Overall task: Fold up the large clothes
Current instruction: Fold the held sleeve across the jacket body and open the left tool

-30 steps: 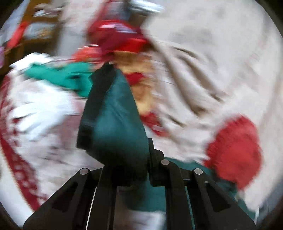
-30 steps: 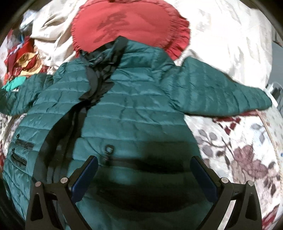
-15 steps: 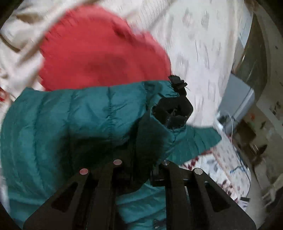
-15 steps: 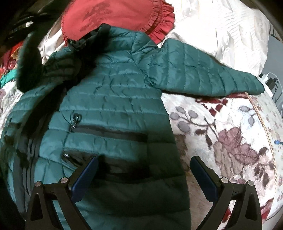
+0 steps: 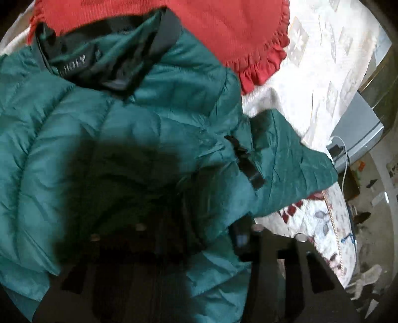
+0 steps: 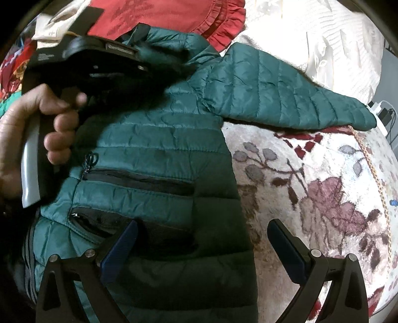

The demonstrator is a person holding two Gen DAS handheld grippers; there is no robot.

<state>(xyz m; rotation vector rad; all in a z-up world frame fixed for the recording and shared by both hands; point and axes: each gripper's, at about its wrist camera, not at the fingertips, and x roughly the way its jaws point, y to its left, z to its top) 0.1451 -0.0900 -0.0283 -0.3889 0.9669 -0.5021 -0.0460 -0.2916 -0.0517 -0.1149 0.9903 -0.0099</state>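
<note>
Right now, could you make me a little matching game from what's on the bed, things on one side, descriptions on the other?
Things:
1. jacket
2. cushion
3. right claw
4. bedspread

Descriptions:
a. red, frilled edge
b. open, empty
c. green, quilted, one sleeve stretched out
d. pale with floral pattern

Pairs: 1-c, 2-a, 3-b, 4-d

Bare floral blanket point(image 6: 311, 188) open at right of frame, green jacket point(image 6: 154, 154) filling centre, left gripper point(image 6: 174, 63) blocking upper left, red cushion point(image 6: 174, 15) along top edge
</note>
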